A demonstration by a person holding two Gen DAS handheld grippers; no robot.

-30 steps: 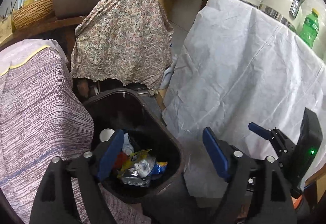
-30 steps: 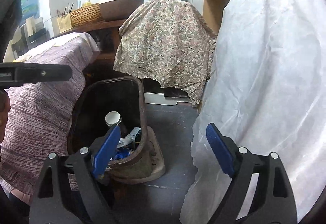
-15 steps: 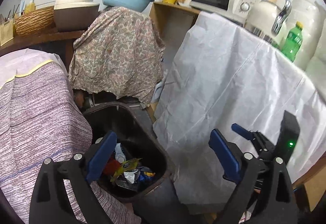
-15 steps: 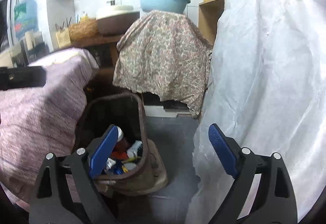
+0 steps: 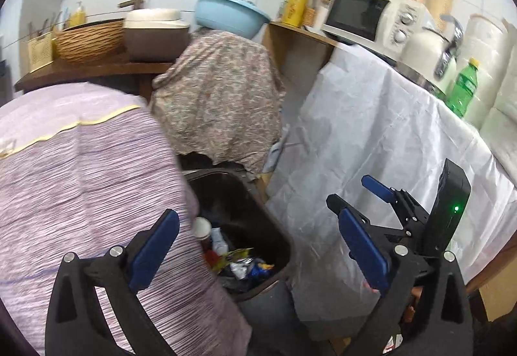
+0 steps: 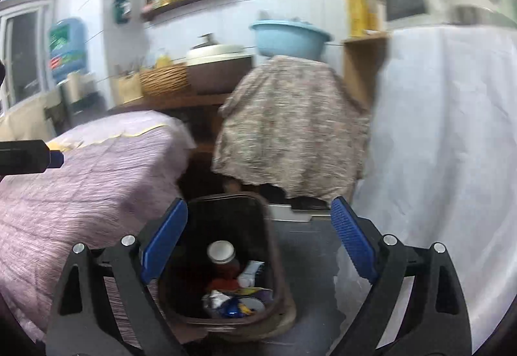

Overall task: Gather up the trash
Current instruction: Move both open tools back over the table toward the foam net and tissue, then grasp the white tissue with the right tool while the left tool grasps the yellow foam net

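Now both views sit higher above the dark plastic trash bin [image 6: 226,259] than a second ago. Left gripper [image 5: 258,255] and right gripper [image 6: 258,239] gape empty; wrappers and cup lie inside the bin, so the drop looks done.

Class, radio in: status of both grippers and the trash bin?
Left gripper open, empty. Right gripper open, empty. Trash bin on floor, holding wrappers. Nothing blocking it.

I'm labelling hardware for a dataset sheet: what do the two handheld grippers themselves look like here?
Both the left gripper and the right gripper have black, angular plastic frames with triangular cut-outs and silver bolt heads at the joints. Each finger carries a blue pad, ribbed on its face. In the left wrist view, a black box with a lit green LED sits on the right gripper. No cables, sleeves or markings are visible.
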